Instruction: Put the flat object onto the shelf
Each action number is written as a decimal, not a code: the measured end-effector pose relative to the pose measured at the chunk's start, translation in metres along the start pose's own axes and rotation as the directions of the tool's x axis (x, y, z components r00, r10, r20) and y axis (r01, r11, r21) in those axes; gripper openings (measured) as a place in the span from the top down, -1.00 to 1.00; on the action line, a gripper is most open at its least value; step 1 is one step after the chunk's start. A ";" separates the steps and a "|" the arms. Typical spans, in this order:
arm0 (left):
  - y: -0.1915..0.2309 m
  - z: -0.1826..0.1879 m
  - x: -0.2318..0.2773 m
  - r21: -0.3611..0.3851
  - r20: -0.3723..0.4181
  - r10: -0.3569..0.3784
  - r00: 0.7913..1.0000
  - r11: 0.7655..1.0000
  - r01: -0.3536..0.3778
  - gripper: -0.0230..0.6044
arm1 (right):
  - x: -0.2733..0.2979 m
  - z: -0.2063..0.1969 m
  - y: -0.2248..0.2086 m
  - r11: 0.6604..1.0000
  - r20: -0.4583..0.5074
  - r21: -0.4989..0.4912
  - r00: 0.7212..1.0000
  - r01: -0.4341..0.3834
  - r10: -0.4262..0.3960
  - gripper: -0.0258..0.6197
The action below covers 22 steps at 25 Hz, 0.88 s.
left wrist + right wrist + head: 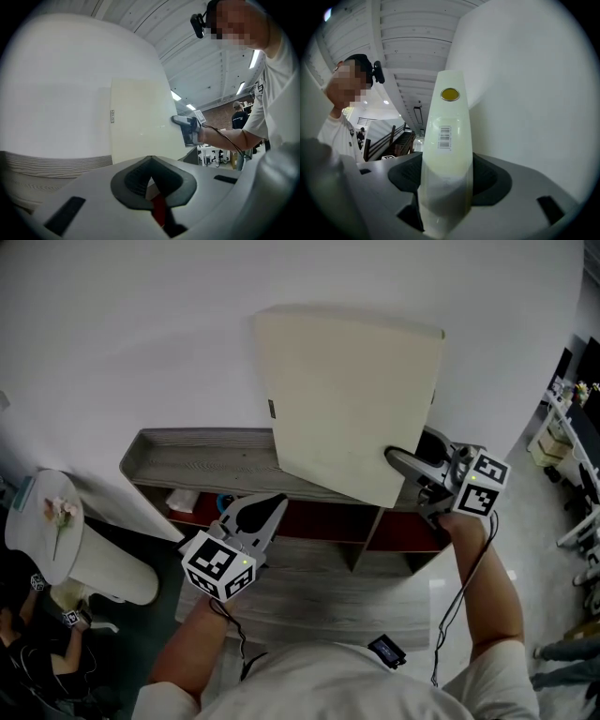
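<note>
Though clamped firmly between both jaws of the right gripper (403, 460), held by only 1 edge, near the lower right corner: the cream flat rectangular panel (352, 399), upright over the right half of the grey wood-grain shelf with red compartments (202, 460). Cannot tell whether the lower edge touches the shelf top yet. Likely to pivot or slip in so small a pinch, with most of the weight far out to the left of the grip. Could also catch the lower edge on the raised rim of the shelf top if lowered at a tilt, or scrape the plain white wall (141, 334) just behind. No steadying available from the left gripper (267, 512): jaws together on nothing, low before the shelf front, apart from the panel. Open room along the bare left half of the shelf top; tight toward the wall and at the shelf's right end, close beside the grip. Well apart at far left, 1 round white side table (42, 526).
</note>
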State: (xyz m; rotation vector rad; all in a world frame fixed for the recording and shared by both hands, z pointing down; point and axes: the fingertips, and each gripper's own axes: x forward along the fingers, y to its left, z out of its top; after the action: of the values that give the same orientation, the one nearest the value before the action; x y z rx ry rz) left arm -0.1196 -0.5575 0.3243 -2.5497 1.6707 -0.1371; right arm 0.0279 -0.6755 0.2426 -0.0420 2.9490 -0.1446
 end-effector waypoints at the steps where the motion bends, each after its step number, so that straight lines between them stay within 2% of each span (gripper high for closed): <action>1: -0.001 -0.001 0.002 0.000 -0.001 0.001 1.000 1.000 -0.001 0.89 | -0.001 -0.001 -0.002 1.000 0.000 -0.001 1.000 -0.007 0.007 0.03; 12: -0.005 -0.013 0.014 -0.020 -0.016 0.008 1.000 1.000 -0.008 0.89 | -0.001 -0.011 -0.009 0.997 -0.066 -0.066 0.997 -0.037 0.033 -0.02; 17: -0.009 -0.010 0.005 -0.037 -0.006 -0.006 1.000 0.999 0.006 0.89 | 0.000 -0.013 -0.005 0.989 -0.107 -0.143 0.993 0.027 -0.043 -0.05; 22: -0.012 -0.005 -0.007 -0.034 0.007 -0.019 1.000 0.999 0.019 0.89 | -0.008 -0.009 -0.008 0.981 -0.090 -0.150 0.986 0.125 -0.139 -0.09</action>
State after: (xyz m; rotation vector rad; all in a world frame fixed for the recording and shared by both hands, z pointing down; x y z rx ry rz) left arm -0.1119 -0.5468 0.3305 -2.5887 1.6608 -0.1022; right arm 0.0341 -0.6820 0.2539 -0.2593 3.0506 0.0505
